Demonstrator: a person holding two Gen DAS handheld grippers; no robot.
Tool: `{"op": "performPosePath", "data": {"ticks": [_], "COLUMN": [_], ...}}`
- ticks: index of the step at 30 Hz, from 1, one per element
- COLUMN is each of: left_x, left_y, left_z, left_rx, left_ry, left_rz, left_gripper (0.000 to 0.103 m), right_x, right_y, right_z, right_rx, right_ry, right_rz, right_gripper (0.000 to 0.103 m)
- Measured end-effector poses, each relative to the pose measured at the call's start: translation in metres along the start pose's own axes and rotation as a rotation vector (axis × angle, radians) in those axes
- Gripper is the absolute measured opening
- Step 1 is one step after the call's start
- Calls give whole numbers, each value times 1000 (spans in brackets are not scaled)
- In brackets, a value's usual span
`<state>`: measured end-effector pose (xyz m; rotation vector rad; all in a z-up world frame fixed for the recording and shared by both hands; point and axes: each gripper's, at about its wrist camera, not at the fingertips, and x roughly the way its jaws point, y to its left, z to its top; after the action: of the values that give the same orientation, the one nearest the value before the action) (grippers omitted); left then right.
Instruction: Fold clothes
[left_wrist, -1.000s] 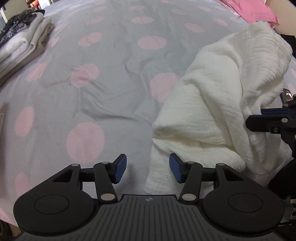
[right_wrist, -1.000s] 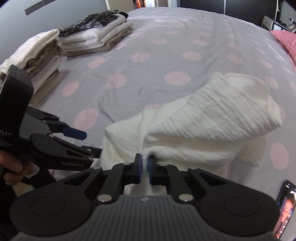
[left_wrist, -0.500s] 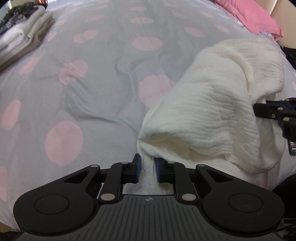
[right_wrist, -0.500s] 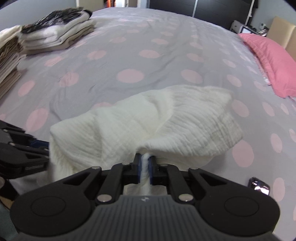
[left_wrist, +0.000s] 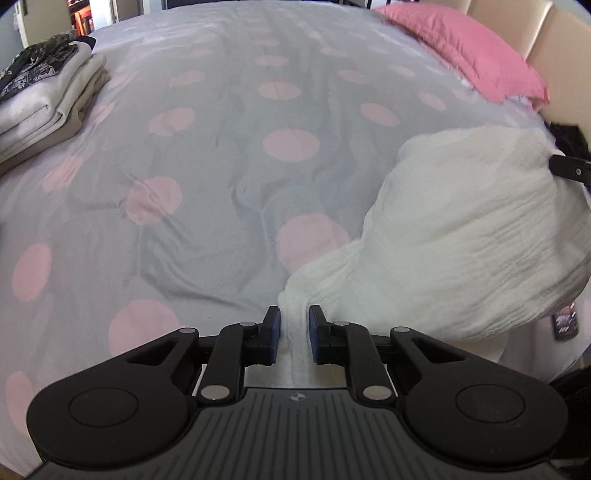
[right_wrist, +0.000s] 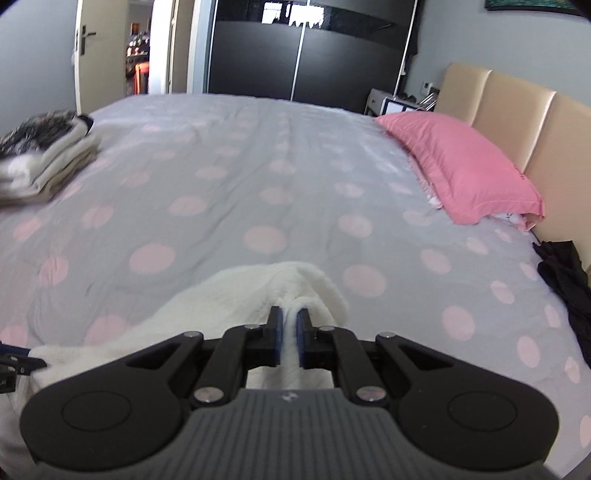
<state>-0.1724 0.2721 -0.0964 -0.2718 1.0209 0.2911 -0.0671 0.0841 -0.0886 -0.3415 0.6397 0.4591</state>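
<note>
A white crinkled garment (left_wrist: 461, 243) hangs bunched above the grey bed cover with pink dots (left_wrist: 207, 155). My left gripper (left_wrist: 294, 328) is shut on one of its edges, the cloth pinched between the blue pads. In the right wrist view my right gripper (right_wrist: 290, 334) is shut on another part of the same white garment (right_wrist: 236, 295), which sags off to the left below it. The tip of the right gripper (left_wrist: 569, 168) shows at the right edge of the left wrist view, against the cloth.
A stack of folded clothes (left_wrist: 40, 99) lies at the bed's left side, seen too as folded clothes (right_wrist: 44, 155). A pink pillow (right_wrist: 458, 162) rests by the beige headboard (right_wrist: 517, 122). Dark clothing (right_wrist: 565, 277) lies at the right edge. A phone (left_wrist: 565, 321) lies under the garment.
The left gripper went from open to shut on the garment's edge. Both grippers rose, lifting the white garment off the bed and stretching it between them.
</note>
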Motion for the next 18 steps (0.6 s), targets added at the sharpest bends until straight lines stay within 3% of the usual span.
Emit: {"op": "performPosePath", "data": {"ticks": [7,15,18], "left_x": [-15,-14,-14], "left_y": [-14,-31,-33], "left_z": [25,43,47], "left_rx": [61,101,85], "left_ry": [-76,-126,-135], "left_rz": [-6,15,-29], "left_gripper": [13,10,8], "right_x": [-8,19,31], "right_y": [-50,-104,-115], "right_z": [31,36,28], "right_rx": [-13,38,69], "right_ry": [-60,-40,18], "right_rz": [-101,-261,-283], "right_gripper": [9,8,9]}}
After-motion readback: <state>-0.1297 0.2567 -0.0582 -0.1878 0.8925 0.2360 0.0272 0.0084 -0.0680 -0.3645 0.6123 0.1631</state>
